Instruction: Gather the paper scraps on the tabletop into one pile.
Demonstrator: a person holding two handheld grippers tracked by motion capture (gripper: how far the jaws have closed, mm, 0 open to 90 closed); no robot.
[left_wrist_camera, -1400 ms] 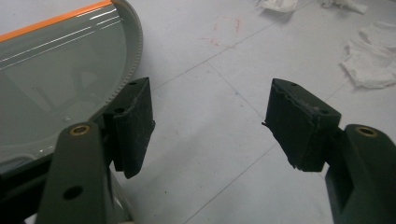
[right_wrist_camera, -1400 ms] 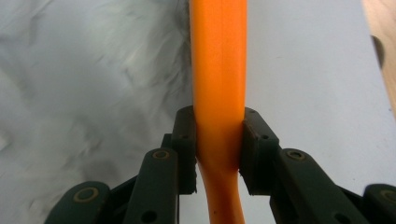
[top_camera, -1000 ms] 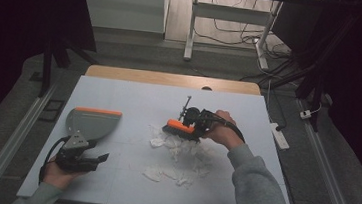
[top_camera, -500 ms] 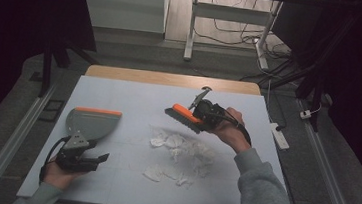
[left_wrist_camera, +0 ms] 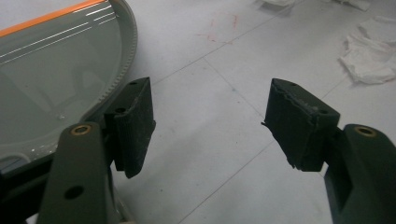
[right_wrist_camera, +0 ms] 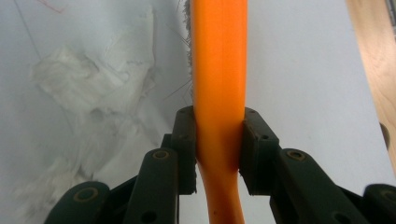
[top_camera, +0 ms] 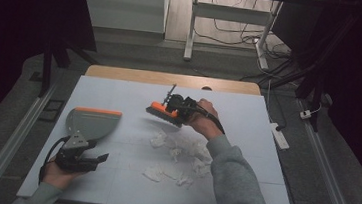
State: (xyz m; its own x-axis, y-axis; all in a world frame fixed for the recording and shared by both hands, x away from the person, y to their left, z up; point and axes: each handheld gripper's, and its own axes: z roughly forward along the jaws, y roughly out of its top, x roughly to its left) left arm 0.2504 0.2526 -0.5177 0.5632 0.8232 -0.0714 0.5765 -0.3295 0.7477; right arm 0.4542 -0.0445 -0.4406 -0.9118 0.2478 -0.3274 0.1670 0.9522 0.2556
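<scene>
Nearest the person, the left gripper (top_camera: 94, 160) rests on the pale blue-white table top (top_camera: 119, 96) in the left hand (top_camera: 59, 174), its two black jaws spread wide with nothing between them; in the left gripper view bare table shows between the pads. Just beyond it lies the grey plastic dustpan with an orange front lip (top_camera: 90, 123), flat on the table, its curved rim beside the left-hand jaw in the left gripper view (left_wrist_camera: 51, 88). Toward the middle of the table lie scattered scraps of crumpled white tissue paper (top_camera: 179, 154). Beyond these scraps, the right gripper (top_camera: 177, 112) is clamped on the orange plastic handle of a small hand brush (right_wrist_camera: 219, 70), both pads pressing its sides. The brush (top_camera: 163, 114) is held above the table, just past the far edge of the scraps.
</scene>
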